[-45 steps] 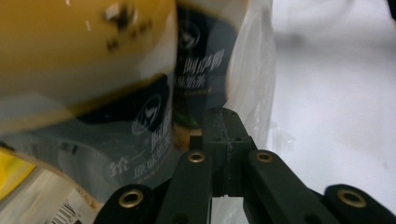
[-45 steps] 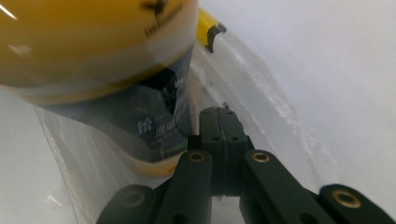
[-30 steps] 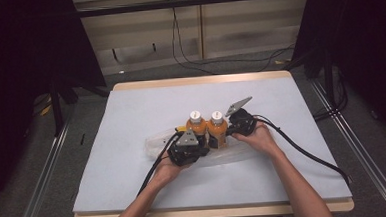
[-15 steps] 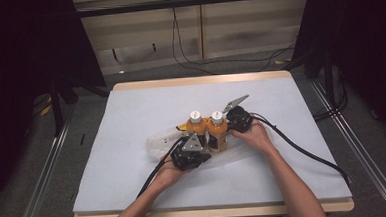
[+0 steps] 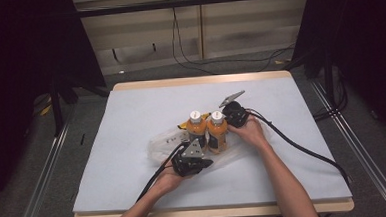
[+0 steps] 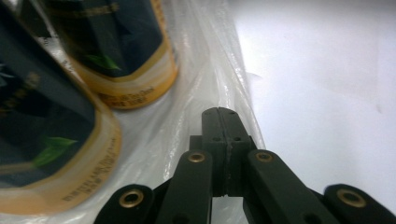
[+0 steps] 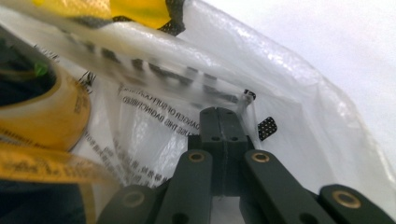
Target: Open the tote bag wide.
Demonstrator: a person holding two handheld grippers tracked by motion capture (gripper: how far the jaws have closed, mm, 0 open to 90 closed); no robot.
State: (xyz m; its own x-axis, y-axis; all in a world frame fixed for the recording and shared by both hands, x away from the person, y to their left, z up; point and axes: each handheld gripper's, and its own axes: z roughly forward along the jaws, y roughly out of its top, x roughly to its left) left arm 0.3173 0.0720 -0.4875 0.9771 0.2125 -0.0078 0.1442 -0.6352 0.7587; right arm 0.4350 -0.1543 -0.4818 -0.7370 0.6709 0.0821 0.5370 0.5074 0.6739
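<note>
the two orange bottles (image 5: 208,131) stand on the clear plastic bag (image 5: 163,142) mid-table. the left hand-held gripper (image 6: 223,122) and right hand-held gripper (image 7: 219,120) are each clamped on bag film. best to lift both edges evenly and slowly, so the bottles stay upright as the bag rises around them.

the thin clear plastic bag (image 6: 219,74) is glossy and crinkled, with printed black lettering on its film in the right gripper view (image 7: 154,107). the two orange drink bottles with white caps (image 5: 207,130) look like smooth plastic, their dark labels (image 6: 116,42) shiny. the matt black plastic jaws of the left gripper (image 6: 223,116) and the right gripper (image 7: 221,116) carry brass-coloured metal rivets. the white table cover (image 5: 131,116) looks matt and smooth, over a pale wooden edge (image 5: 199,81).
</note>
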